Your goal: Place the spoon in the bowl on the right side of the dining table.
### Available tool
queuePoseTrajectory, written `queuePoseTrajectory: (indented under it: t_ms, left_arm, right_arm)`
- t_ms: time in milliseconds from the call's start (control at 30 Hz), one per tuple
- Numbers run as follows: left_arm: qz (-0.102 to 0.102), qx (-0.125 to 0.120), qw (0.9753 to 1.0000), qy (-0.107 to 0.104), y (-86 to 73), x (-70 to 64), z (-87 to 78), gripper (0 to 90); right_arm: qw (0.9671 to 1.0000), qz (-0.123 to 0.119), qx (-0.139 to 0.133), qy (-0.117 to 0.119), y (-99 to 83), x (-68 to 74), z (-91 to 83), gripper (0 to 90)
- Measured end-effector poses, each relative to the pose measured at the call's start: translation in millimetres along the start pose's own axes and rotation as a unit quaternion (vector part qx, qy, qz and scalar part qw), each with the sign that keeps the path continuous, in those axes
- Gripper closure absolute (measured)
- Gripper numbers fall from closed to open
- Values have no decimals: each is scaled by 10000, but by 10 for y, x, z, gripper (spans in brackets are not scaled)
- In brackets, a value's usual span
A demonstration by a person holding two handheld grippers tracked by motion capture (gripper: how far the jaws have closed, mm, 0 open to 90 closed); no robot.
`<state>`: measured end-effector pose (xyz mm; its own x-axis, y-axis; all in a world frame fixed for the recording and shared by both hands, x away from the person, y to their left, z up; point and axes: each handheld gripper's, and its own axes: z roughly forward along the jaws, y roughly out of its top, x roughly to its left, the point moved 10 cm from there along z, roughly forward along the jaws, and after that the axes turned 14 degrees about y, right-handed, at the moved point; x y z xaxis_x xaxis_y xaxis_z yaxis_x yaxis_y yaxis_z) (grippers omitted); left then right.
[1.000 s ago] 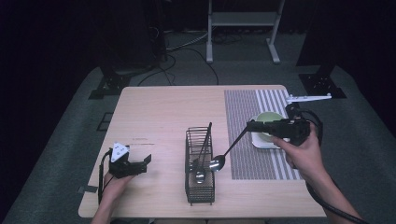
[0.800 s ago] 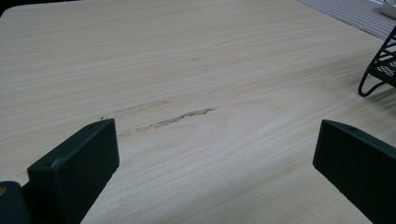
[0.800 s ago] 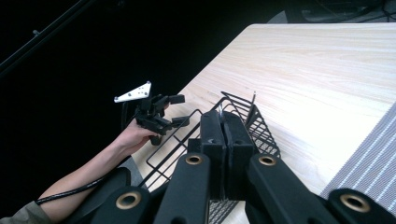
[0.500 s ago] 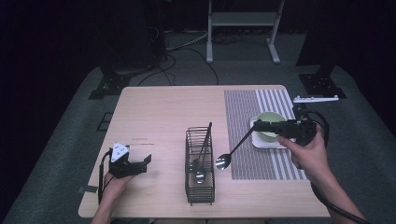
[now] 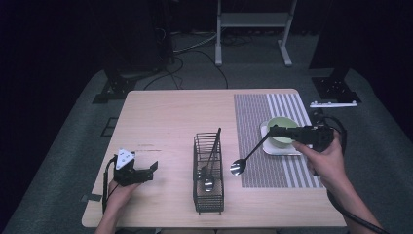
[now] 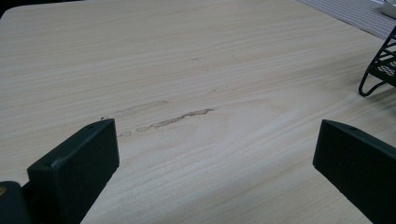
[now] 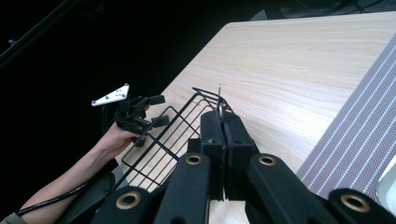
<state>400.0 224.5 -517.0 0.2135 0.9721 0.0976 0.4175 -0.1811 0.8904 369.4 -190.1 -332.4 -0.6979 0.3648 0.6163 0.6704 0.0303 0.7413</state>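
My right gripper (image 5: 272, 130) is shut on the thin handle of a metal spoon (image 5: 237, 167). The spoon slants down to the left, and its bowl hangs over the left edge of the striped placemat (image 5: 272, 105), just right of the black wire basket (image 5: 208, 200). In the right gripper view the jaws (image 7: 224, 125) press together on the handle's edge, above the basket (image 7: 159, 135). Another spoon (image 5: 208, 184) and a dark utensil (image 5: 214, 146) stay in the basket. My left gripper (image 5: 152, 170) rests open on the table's front left, and nothing lies between its jaws (image 6: 217, 140).
A pale green bowl (image 5: 282, 126) stands on a white plate (image 5: 278, 150) on the placemat, right behind my right gripper. The basket's corner (image 6: 380, 65) lies to the right of the left gripper. Bare wood (image 5: 165, 122) spans the table's left and back.
My right gripper has carried the spoon a little to the right, away from the basket and over the placemat. The left gripper has not moved.
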Motion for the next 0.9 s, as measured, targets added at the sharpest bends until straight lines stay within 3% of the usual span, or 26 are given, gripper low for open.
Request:
queuePoseTrajectory:
  t_ms: [900]
  left_arm:
    - [-16,4,10000,5,-2,3,2,0]
  right_arm:
    - [9991,248,-103,-331,-34,-314,-94,886]
